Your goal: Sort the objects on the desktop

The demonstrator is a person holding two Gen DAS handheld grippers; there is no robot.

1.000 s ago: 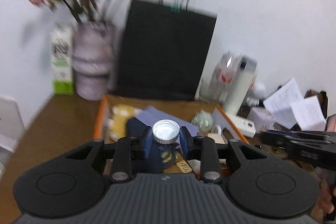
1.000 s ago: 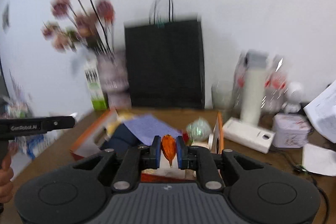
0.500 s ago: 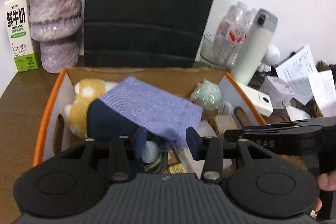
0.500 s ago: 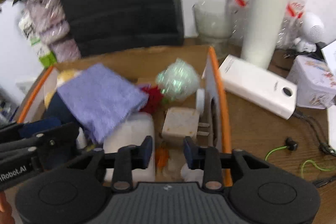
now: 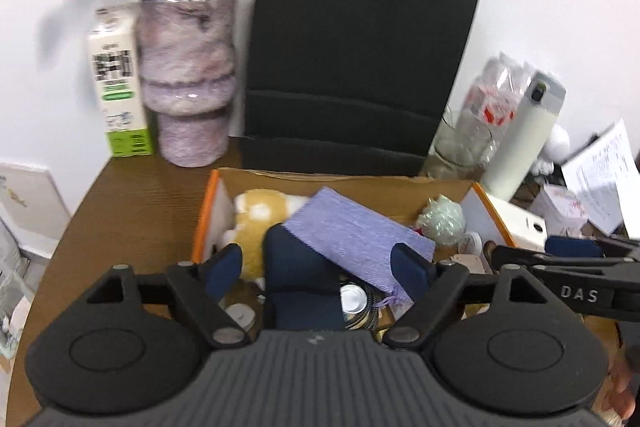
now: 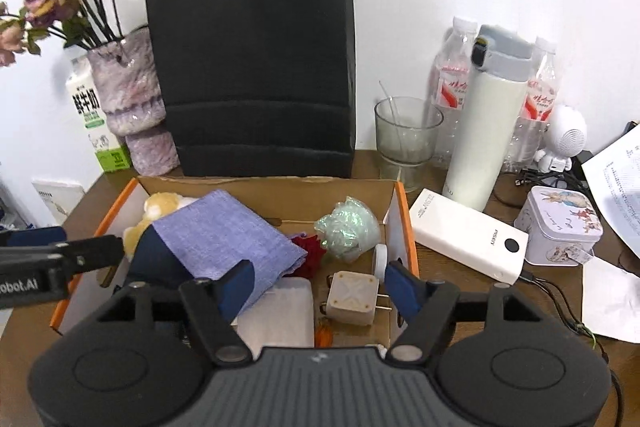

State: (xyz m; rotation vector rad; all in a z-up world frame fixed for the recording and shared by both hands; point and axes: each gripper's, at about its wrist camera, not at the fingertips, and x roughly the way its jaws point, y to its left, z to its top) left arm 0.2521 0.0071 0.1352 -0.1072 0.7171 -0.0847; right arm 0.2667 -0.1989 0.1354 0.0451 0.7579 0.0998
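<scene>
Left gripper (image 5: 318, 265): jaws just opened wide, empty.
Right gripper (image 6: 320, 285): jaws just opened wide, empty.
Power bank (image 6: 468, 241): beside box's (image 6: 406, 223) right wall; likely heavy, slick; grip long sides.

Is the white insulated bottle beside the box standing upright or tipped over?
Upright. The white insulated bottle stands on its base on the desk, grey lid on top, right of the cardboard box, behind the white power bank.
</scene>
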